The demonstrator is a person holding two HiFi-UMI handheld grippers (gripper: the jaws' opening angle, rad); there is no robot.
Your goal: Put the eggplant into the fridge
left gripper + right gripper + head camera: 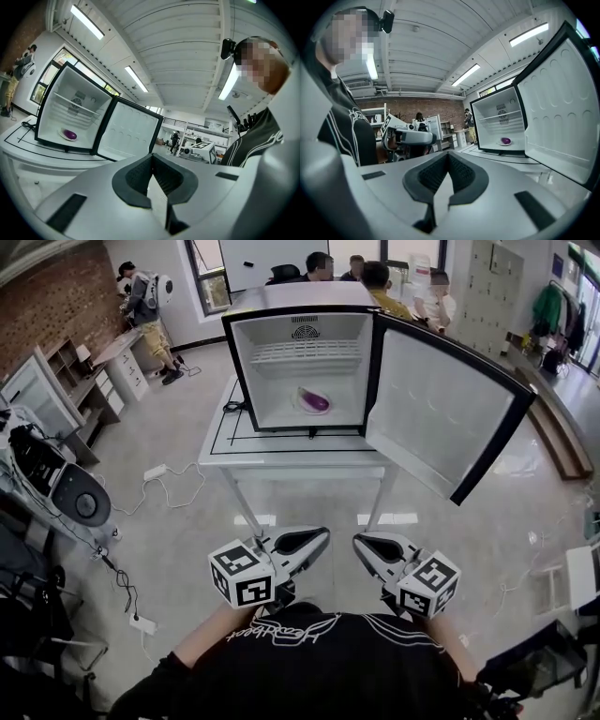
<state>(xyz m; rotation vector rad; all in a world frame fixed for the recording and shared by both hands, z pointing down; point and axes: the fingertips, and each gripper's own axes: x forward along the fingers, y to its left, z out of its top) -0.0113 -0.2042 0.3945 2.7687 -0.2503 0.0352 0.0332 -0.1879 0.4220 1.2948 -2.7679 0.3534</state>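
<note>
Before the open fridge point(247, 371), left gripper point(315, 538) and right gripper point(367, 546) point level, jaws together.

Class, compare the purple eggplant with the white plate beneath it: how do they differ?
The purple eggplant is dark; the round white plate is pale. The eggplant bulges upward; the plate lies flat. The plate spreads wider than the eggplant. Both rest on the floor of the open black-framed fridge.

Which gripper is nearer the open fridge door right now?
Right. The right gripper is back from the table, roughly in line with the fridge door; the left gripper sits further left, facing the fridge interior.
</note>
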